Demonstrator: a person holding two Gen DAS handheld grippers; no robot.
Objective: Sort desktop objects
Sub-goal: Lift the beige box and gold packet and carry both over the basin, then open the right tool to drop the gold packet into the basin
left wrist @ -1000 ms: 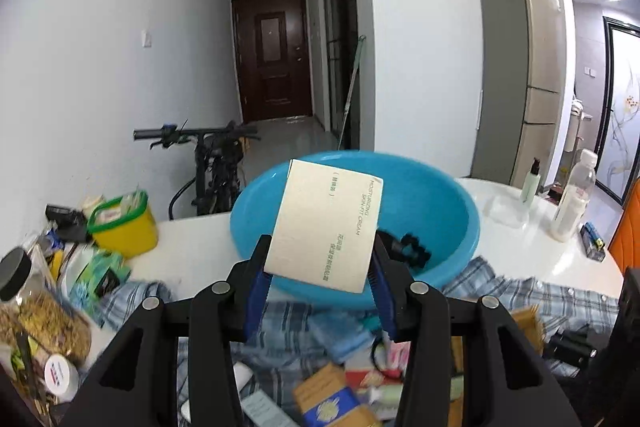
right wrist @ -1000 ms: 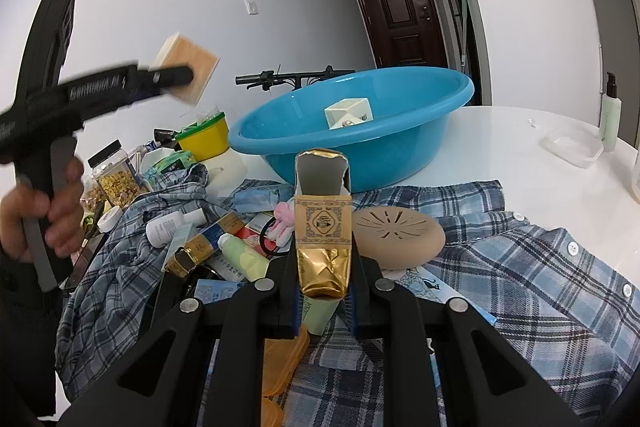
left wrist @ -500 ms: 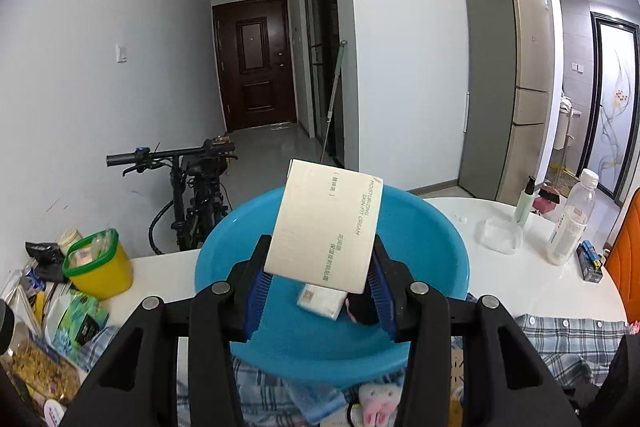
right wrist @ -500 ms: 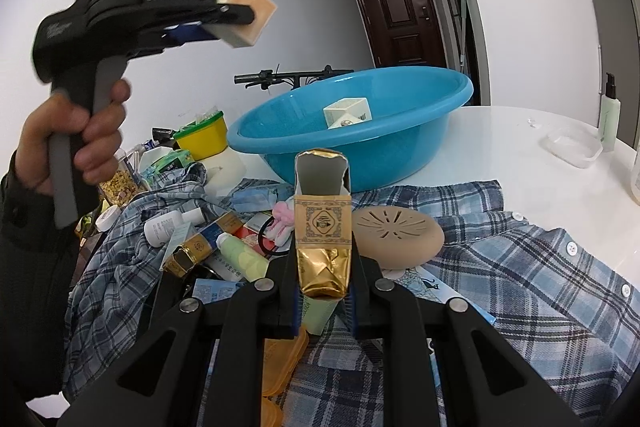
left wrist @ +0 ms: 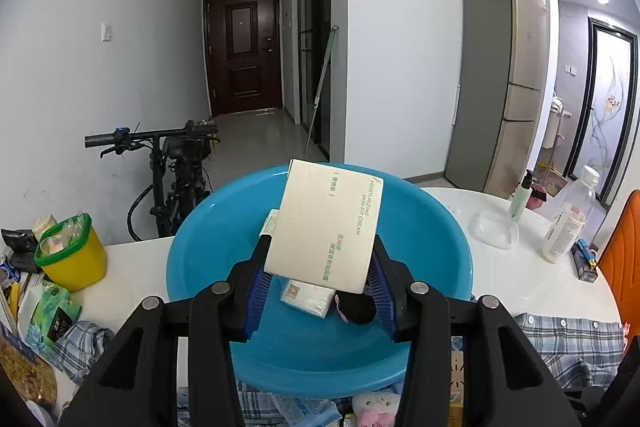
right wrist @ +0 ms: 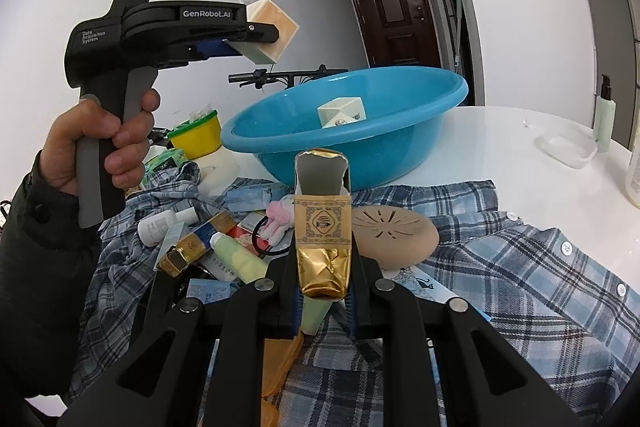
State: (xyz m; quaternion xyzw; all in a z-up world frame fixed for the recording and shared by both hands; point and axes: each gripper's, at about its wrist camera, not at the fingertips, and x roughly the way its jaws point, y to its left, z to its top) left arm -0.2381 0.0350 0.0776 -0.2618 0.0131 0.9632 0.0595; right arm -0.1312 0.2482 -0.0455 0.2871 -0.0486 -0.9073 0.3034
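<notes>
The blue basin (left wrist: 432, 251) stood on the white worktop (left wrist: 520, 279) near its far edge. Inside it lay a small white carton (left wrist: 307, 298) and a dark object (left wrist: 357, 308) beside it; what the dark object was, I could not tell. A yellow tub with a green rim (left wrist: 70, 255) stood at the left side of the worktop, with some packets inside.

Your left gripper (left wrist: 320, 281) had its jaws closed on a beige cream box (left wrist: 326, 227). You held the box in the air over the basin, its broad face to the camera, its long axis pointing up and away and leaning a little to the right. Your right gripper (right wrist: 322, 301) had its jaws closed on a gold packet (right wrist: 323, 223), upright, with its torn open end on top, above the plaid shirt (right wrist: 520, 267).

On the shirt in front of the basin lay a round tan lid with slits (right wrist: 394, 237), a pale green tube (right wrist: 238, 261), a white bottle (right wrist: 160, 225) and a pink soft toy (right wrist: 278, 219), close together. At the right edge of the worktop stood a clear bottle (left wrist: 568, 219), a green pump bottle (left wrist: 522, 195) and a shallow clear dish (left wrist: 494, 231).
</notes>
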